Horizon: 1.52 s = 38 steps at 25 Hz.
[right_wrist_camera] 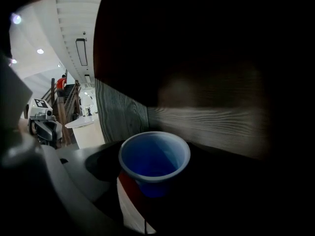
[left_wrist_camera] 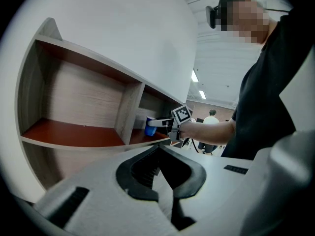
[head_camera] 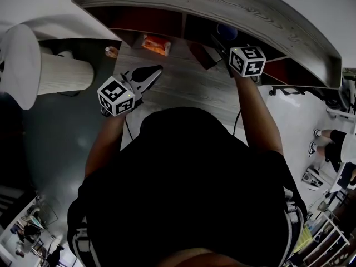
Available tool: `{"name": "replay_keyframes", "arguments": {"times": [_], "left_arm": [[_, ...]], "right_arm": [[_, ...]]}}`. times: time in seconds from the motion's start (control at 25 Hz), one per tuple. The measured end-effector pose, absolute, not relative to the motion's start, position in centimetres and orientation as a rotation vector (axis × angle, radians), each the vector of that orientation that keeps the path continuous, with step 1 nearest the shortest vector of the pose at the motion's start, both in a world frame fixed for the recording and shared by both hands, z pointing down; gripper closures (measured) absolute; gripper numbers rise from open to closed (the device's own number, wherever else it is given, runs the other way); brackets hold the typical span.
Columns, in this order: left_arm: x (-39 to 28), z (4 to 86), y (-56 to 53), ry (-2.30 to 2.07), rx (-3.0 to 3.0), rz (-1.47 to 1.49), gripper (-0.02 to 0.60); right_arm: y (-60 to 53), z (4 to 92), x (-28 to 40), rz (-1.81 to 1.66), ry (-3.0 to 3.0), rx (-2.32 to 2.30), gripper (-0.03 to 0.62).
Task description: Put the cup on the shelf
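The blue cup (right_wrist_camera: 154,159) stands upright between the jaws of my right gripper (right_wrist_camera: 150,183), which is shut on it, inside a dark compartment of the shelf (right_wrist_camera: 211,122). In the head view the cup (head_camera: 226,32) shows just under the shelf's top edge (head_camera: 267,15), ahead of the right gripper (head_camera: 225,42). The left gripper view shows the cup (left_wrist_camera: 150,127) at the level of the second compartment's red board; whether it touches the board I cannot tell. My left gripper (head_camera: 149,73) is shut and holds nothing, in front of the shelf's left half.
The left compartment of the shelf (left_wrist_camera: 74,132) has a bare red board. An orange packet (head_camera: 156,43) and a small bottle (head_camera: 111,52) lie low near the shelf. A white ribbed cylinder (head_camera: 61,74) stands at the left. People (head_camera: 334,143) are at the far right.
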<state>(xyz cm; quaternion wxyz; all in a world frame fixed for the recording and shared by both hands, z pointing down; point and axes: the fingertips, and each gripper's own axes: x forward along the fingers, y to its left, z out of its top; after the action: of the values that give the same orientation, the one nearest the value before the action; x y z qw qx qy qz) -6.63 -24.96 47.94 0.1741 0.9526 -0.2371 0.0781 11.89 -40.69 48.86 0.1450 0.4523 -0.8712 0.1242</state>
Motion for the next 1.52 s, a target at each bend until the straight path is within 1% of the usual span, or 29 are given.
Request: {"name": "replay_keyframes", "arguments": {"times": [0.76, 1.52], "left_arm": [[-6.0, 48.2, -25.0, -0.672, 2.699, 0.208, 0.565], [-6.0, 48.4, -24.9, -0.690, 2.687, 0.204, 0.565]], "right_arm": [[-41.7, 50.0, 12.1, 0.291, -2.481, 1.332, 0.214], [-41.9, 49.9, 12.0, 0.294, -2.521, 1.318, 0.212]]}}
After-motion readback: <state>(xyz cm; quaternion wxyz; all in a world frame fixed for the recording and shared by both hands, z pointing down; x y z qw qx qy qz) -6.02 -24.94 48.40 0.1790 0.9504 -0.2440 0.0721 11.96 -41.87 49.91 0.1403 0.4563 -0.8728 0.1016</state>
